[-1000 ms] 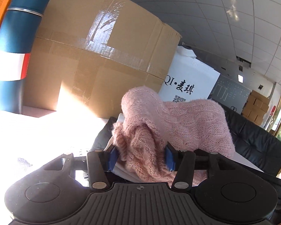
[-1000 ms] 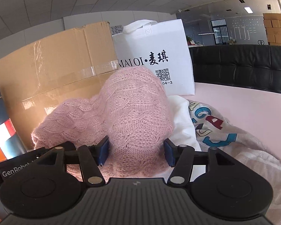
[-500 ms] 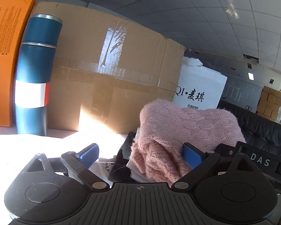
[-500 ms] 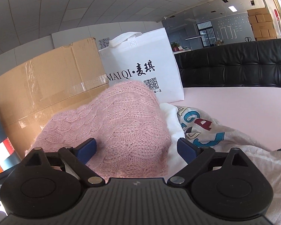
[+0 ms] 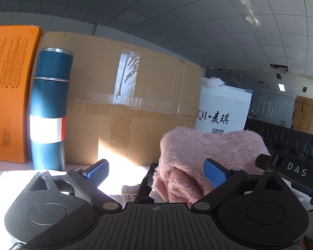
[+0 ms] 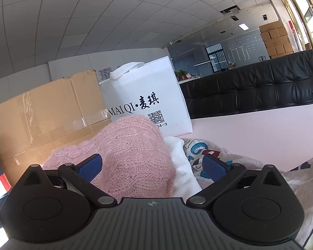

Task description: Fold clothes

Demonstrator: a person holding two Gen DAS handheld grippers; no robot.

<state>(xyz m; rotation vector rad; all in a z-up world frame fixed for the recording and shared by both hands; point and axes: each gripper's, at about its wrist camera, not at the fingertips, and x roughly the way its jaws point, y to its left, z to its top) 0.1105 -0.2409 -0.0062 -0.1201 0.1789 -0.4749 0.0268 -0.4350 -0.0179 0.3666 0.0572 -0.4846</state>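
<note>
Left wrist view: I read the left gripper (image 5: 156,171) as spread wide and empty. The pink sweater (image 5: 210,152) lies bunched ahead, partly between the fingers, on other clothes. Behind it, a cardboard box (image 5: 127,112) closes off the table's far edge; a blue flask (image 5: 49,114) stands at the box's left. In the right wrist view, the right gripper (image 6: 152,164) is also wide apart, gripping nothing, with bare pink table (image 6: 250,133) to its right.
</note>
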